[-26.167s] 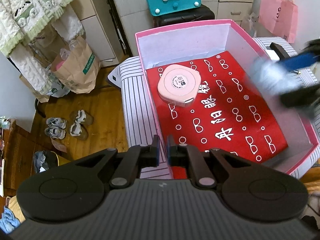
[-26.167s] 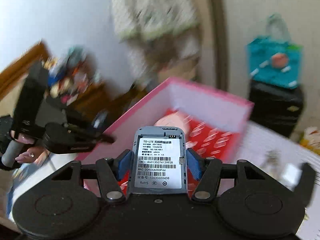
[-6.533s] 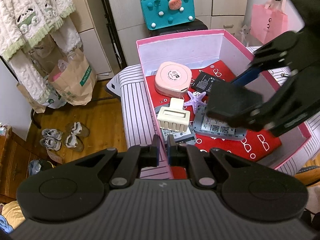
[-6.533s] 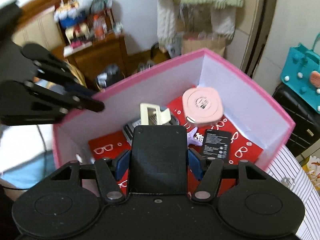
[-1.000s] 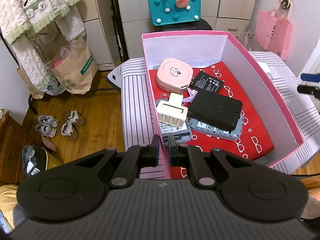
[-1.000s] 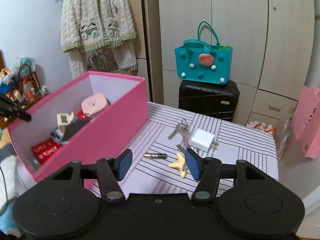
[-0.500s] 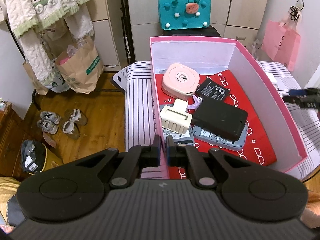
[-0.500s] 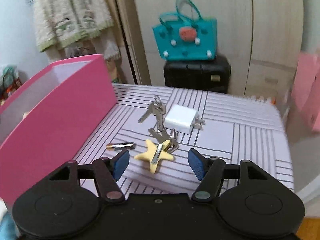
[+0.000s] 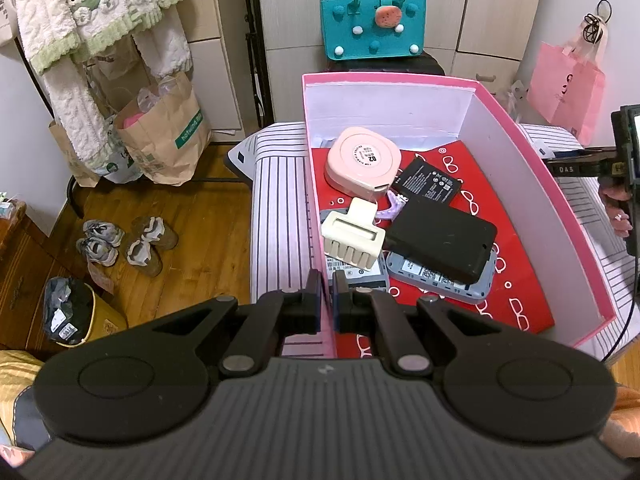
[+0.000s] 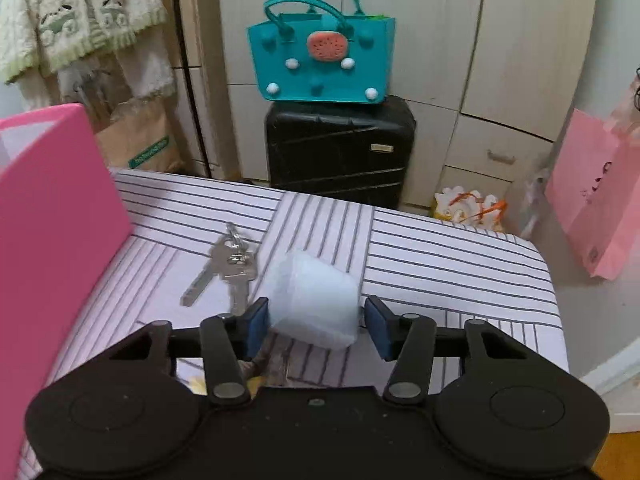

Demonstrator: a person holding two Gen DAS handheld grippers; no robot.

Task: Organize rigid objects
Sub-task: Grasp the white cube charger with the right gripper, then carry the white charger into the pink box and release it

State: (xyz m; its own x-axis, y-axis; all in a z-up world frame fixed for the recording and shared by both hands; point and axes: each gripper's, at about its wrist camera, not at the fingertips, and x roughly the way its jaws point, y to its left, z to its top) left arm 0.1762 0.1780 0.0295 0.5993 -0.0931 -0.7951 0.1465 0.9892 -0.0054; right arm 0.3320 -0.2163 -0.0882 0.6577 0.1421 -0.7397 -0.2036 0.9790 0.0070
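My left gripper (image 9: 328,300) is shut on the near-left wall of the pink box (image 9: 536,176). The box holds a pink round case (image 9: 362,158), a cream hair clip (image 9: 352,236), a black power bank (image 9: 440,240), a black battery (image 9: 428,180), a purple star and two grey routers. My right gripper (image 10: 316,320) is open, with the white charger cube (image 10: 312,300) between its fingers on the striped table (image 10: 440,248). A bunch of keys (image 10: 228,268) lies just left of the cube. The pink box also shows in the right wrist view (image 10: 52,208).
A black suitcase (image 10: 340,148) with a teal bag (image 10: 320,52) on it stands behind the table. A pink paper bag (image 10: 596,208) hangs at the right. Brown paper bags (image 9: 160,136) and shoes (image 9: 128,240) are on the wooden floor at the left.
My right gripper has moved forward and down over the table, so the white charger cube now sits between its open fingers. The left gripper keeps its hold on the box wall.
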